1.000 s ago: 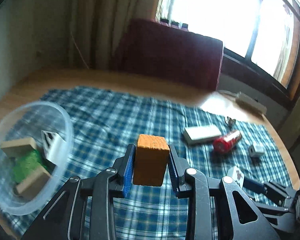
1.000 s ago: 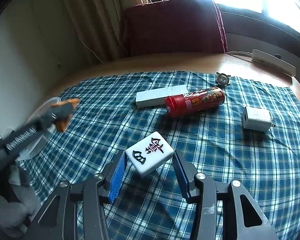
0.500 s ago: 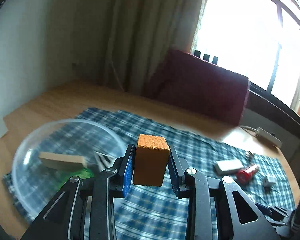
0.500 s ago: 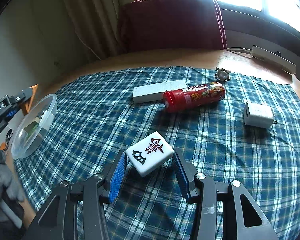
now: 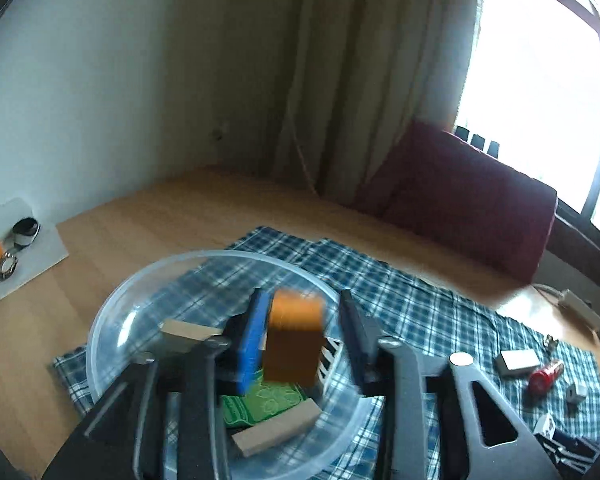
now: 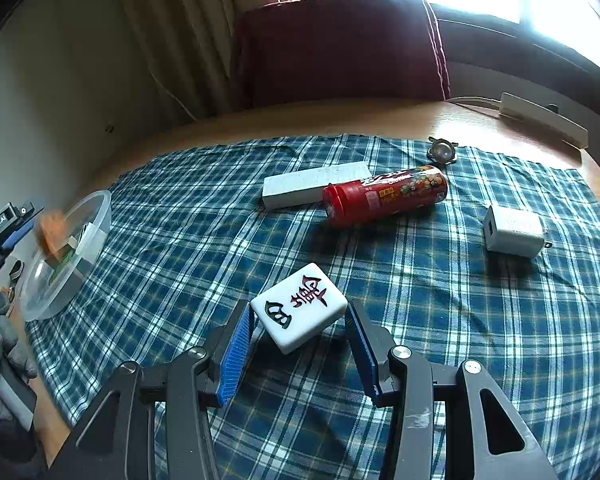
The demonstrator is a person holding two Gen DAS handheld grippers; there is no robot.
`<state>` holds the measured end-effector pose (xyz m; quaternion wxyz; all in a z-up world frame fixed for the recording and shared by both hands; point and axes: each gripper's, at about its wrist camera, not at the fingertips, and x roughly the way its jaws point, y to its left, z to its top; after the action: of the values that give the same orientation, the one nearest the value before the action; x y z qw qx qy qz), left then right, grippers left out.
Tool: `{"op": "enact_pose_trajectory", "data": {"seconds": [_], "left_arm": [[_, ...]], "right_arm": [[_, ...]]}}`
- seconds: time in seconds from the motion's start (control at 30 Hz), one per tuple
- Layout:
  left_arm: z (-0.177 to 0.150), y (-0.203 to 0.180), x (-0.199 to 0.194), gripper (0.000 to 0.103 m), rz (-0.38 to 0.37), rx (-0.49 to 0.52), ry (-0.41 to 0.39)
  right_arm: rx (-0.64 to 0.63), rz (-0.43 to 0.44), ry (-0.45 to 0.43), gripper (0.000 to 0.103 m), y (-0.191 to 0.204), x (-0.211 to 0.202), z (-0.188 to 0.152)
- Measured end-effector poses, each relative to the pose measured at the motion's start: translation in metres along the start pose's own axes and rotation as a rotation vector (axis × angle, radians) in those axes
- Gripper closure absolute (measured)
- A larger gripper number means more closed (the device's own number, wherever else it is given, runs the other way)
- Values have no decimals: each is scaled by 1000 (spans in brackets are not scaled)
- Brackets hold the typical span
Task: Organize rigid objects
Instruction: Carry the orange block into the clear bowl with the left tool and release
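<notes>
The left tongs (image 5: 300, 344) spread above the clear bowl (image 5: 112, 320), the orange block (image 5: 294, 344) blurred between them, apparently dropping. The right tongs (image 6: 298, 340) straddle the mahjong tile (image 6: 299, 312), spread; closing on it looks next.

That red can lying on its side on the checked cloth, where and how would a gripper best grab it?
Probably across the middle of the red can, coming down from above with one finger on each long side. It lies flat on the cloth, and a white box touches its capped end, so the round midsection is the freest part.
</notes>
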<state>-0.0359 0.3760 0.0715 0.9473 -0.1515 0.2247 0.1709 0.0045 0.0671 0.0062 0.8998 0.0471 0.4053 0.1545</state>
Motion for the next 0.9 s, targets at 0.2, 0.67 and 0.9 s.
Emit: {"op": "enact_pose_trajectory", "data": {"seconds": [0.2, 0.67, 0.9], "left_arm": [[1, 2, -10, 26, 9, 0, -54], [-3, 21, -15, 24, 41, -14, -67], [-7, 17, -29, 13, 15, -3, -118]], "right_arm": [[14, 10, -19, 53, -1, -6, -1], [-18, 85, -17, 53, 40, -7, 6], [-103, 159, -6, 53, 86, -1, 24]]}}
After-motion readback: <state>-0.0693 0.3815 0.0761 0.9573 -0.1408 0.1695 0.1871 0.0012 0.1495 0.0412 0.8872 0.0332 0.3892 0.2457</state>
